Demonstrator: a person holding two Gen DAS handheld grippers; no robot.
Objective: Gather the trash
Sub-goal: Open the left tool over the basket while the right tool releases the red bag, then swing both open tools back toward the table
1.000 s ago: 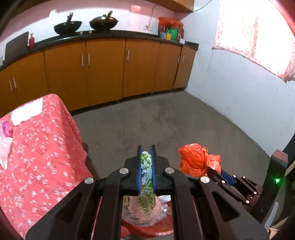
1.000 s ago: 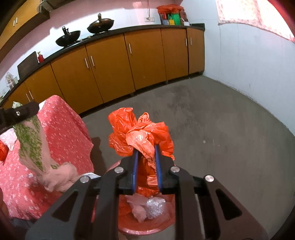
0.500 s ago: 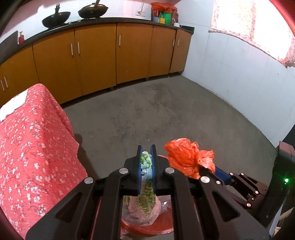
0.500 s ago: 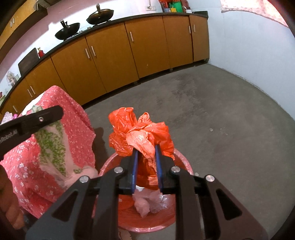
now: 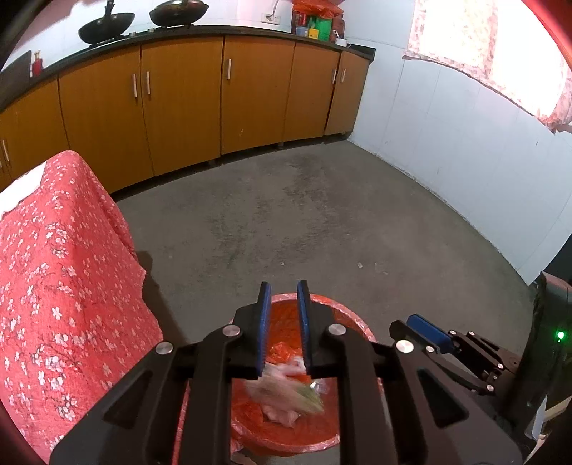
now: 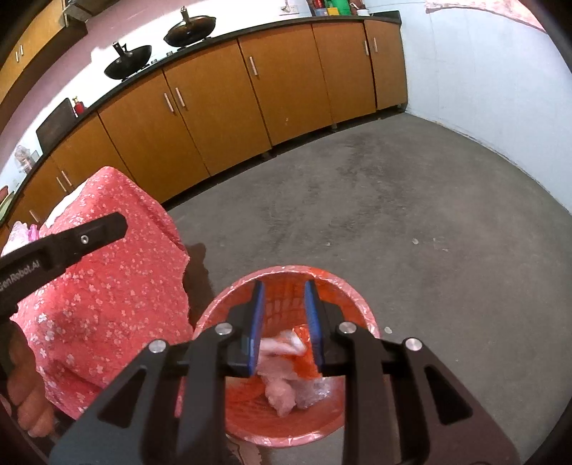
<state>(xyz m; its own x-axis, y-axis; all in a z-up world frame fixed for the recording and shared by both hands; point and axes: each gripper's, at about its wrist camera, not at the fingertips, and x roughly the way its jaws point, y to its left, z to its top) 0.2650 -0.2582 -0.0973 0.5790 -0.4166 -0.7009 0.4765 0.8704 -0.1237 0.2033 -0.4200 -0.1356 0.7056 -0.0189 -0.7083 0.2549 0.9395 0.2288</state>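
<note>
Left wrist view: left gripper is opening, empty; its green-printed wrapper, pinched a second ago, now lies blurred in the red bin. Right gripper, also opening and empty, has dropped its orange bag there too.

READABLE TEXT

Only one marking legible: white "GenRobot.AI", partly cut at frame edge, on side of left gripper in right wrist view. Labels on countertop containers too small to read
</note>
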